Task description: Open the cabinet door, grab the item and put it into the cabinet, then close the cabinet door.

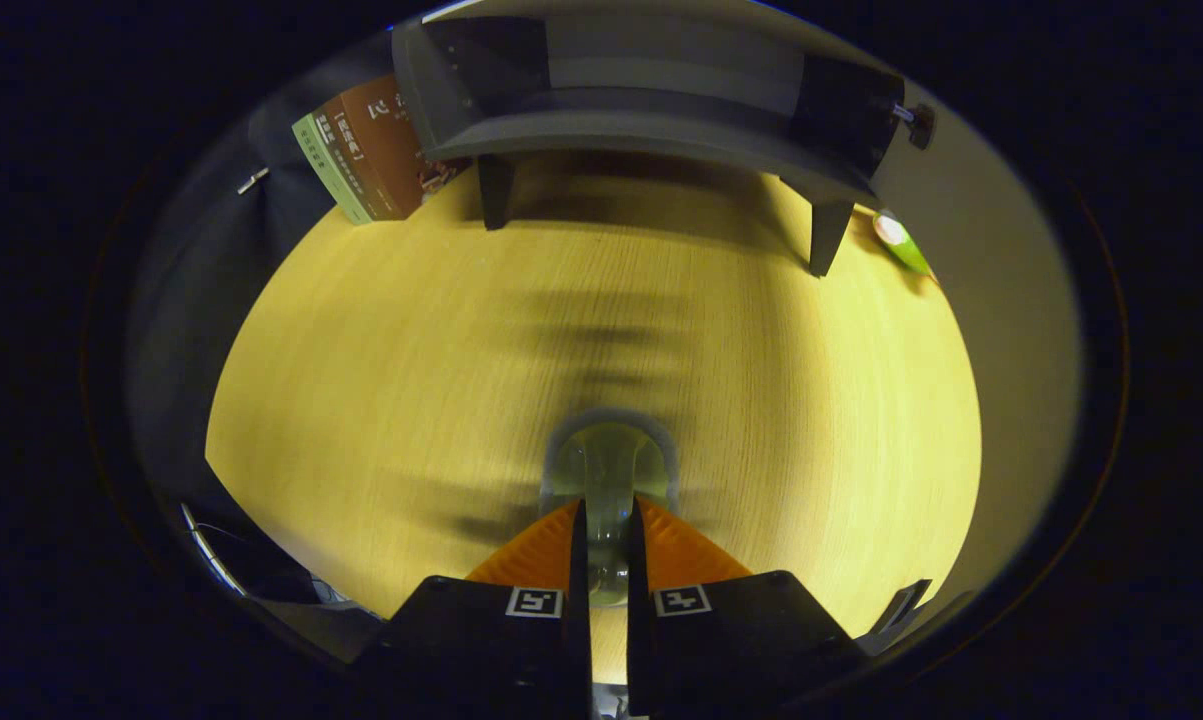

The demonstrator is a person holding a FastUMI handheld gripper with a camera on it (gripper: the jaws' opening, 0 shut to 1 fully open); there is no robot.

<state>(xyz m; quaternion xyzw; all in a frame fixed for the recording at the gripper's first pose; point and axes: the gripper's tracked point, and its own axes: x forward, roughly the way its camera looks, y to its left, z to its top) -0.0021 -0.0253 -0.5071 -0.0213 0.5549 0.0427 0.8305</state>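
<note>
My gripper point(608, 508) is shut on a clear glass cup point(609, 455). Both orange fingers point(536, 550) pinch its near wall, and the cup's rounded body sticks out just ahead of the tips, above the wooden table point(381, 380). Beyond the fingers, at the far side of the table, stands a dark grey cabinet point(641, 130) on short legs. It is open, and its light inner back wall shows. The right door point(846, 110) is swung outward, with its small knob point(919, 122) at the outer edge. A dark panel at the cabinet's left side looks like a second open door point(426, 85).
Several books point(361, 150) lean beside the cabinet's left end. A green and white object point(901, 242) lies on the table by the cabinet's right leg point(826, 235). Bare wood stretches between the cup and the cabinet.
</note>
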